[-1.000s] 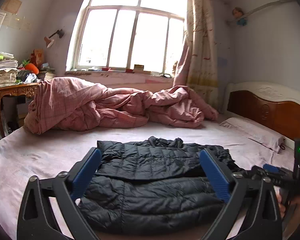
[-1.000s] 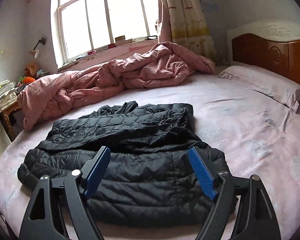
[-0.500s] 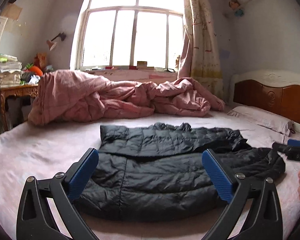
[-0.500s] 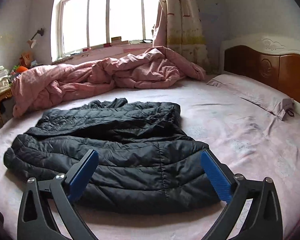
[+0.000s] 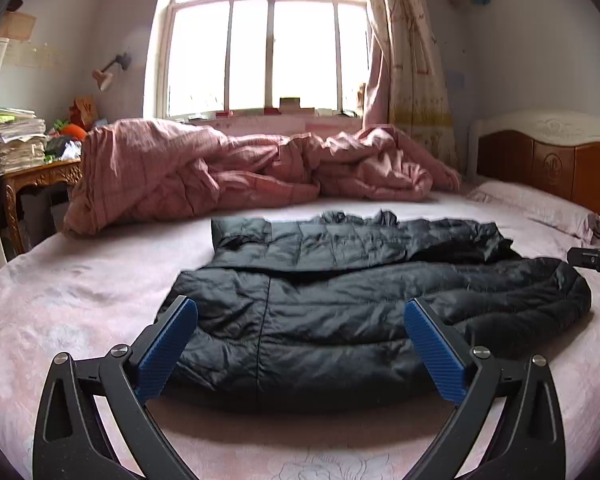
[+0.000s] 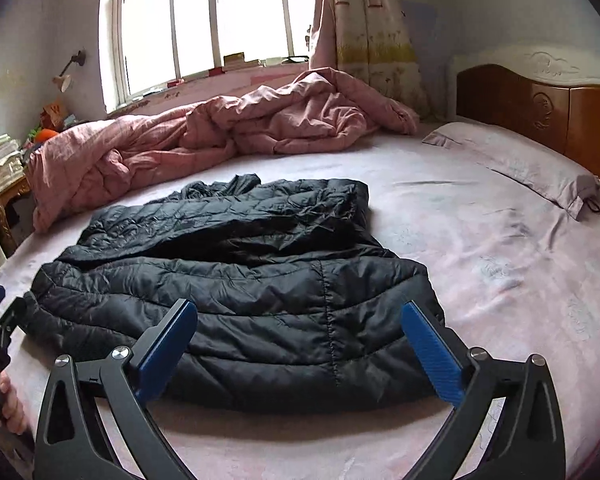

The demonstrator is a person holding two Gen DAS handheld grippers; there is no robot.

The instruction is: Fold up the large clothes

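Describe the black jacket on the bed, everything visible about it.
The black jacket is a quilted puffer with a slightly shiny shell, stitched in horizontal channels, one vertical seam showing. It lies flat on the pink bed sheet, partly folded: a far portion is laid over the body, leaving a wrinkled upper layer and a puffy near edge. Nothing holds it; the left gripper and right gripper hover open before its near edge. The pink quilt lies apart behind.

My fingers [image 5: 168, 344] wore ridged blue pads on black frames. The quilted puffer jacket [image 5: 340, 304] was black, the bedsheet [image 6: 500, 248] pale pink with faint flowers, the far duvet [image 5: 204, 172] dusty pink check, the headboard [image 6: 540, 104] reddish-brown wood.
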